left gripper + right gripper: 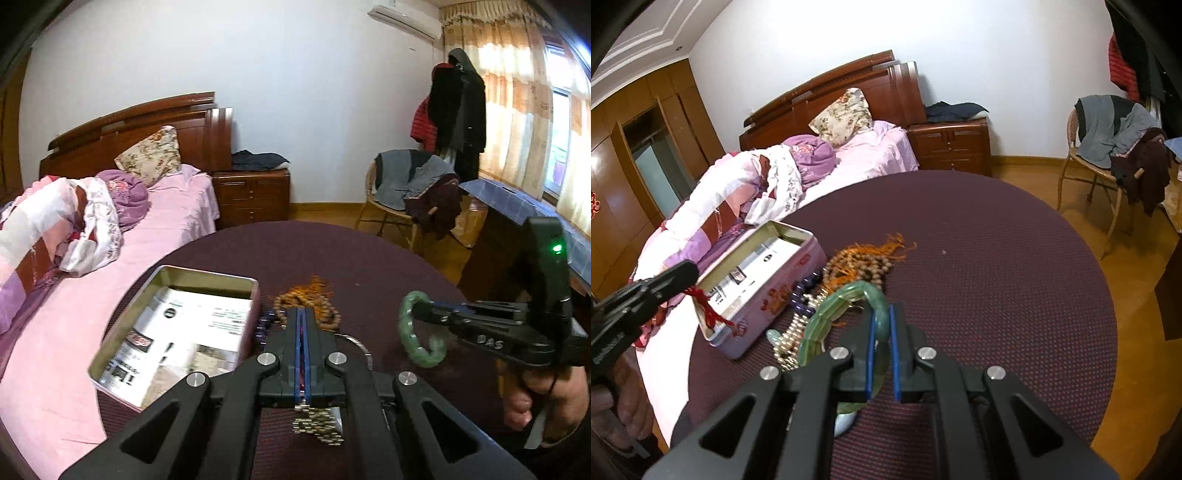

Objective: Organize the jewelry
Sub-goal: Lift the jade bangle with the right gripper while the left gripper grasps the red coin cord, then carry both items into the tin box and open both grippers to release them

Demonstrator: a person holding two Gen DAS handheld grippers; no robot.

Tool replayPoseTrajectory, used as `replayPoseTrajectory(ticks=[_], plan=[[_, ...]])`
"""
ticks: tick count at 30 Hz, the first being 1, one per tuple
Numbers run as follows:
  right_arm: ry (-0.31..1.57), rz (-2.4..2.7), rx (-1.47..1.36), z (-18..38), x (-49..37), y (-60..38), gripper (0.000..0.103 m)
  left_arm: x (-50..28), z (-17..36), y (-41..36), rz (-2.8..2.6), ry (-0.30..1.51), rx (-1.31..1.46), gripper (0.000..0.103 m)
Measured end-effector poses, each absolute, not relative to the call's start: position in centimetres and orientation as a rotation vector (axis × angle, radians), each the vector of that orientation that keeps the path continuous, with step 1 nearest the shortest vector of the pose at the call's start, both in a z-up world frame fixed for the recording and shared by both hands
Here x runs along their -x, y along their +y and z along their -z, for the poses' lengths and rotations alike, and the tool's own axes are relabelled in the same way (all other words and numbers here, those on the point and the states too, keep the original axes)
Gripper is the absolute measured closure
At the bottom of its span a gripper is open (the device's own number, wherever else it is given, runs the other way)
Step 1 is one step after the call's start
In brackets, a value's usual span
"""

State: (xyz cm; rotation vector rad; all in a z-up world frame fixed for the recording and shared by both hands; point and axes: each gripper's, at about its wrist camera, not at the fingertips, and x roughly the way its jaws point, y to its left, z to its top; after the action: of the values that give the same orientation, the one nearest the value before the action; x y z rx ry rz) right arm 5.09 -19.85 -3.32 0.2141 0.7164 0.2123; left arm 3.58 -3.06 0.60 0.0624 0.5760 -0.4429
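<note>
Right claw: right claw point(882, 332) sits closest to its own lens, its blue-lined fingers closed on the translucent green jade bangle point(827, 314), held lifted above the bench.
Left claw: left claw point(303, 325) has its fingers pressed nearly together on a red knotted cord point(707, 310), which dangles over the near rim of the tin in the right wrist view; whether more hangs from it I cannot tell.
Container: open rectangular pink metal tin point(255, 295) at ten o'clock from the right claw, lined with printed paper, otherwise seemingly bare.
Loose pieces: brown wooden bead strand with orange tassel point(864, 258), purple bead string point(805, 291) and pale pearl-like chain point(792, 343), heaped just beside the tin's right wall.
Step in hand: judged early, with both pieces gripped and not yet laid in the tin.
Next move: likely a swing toward ten o'clock, clearing the rim, then a gentle release; jade may chip if dropped.
Surface: round bench under dark maroon dotted cloth point(997, 277).
Room: bedroom; pink-sheeted bed point(177, 206) at eleven o'clock, wicker chair draped with clothes point(1108, 147) at two.
</note>
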Motion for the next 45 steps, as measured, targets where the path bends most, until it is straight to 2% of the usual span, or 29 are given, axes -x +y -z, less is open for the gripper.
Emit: replayPoseTrajectory(ticks=[26,45], plan=[[0.727,-0.393,-0.08,0.5,-12.0,-9.5,0.093,-10.3,1.2,4.7,0.246,0.597,-0.021,0.103],[0.803,-0.463,-0.032,4.1,-15.0,-3.2,0.093,-13.3,4.2,7.7,0.164,0.672,0.012,0.103]])
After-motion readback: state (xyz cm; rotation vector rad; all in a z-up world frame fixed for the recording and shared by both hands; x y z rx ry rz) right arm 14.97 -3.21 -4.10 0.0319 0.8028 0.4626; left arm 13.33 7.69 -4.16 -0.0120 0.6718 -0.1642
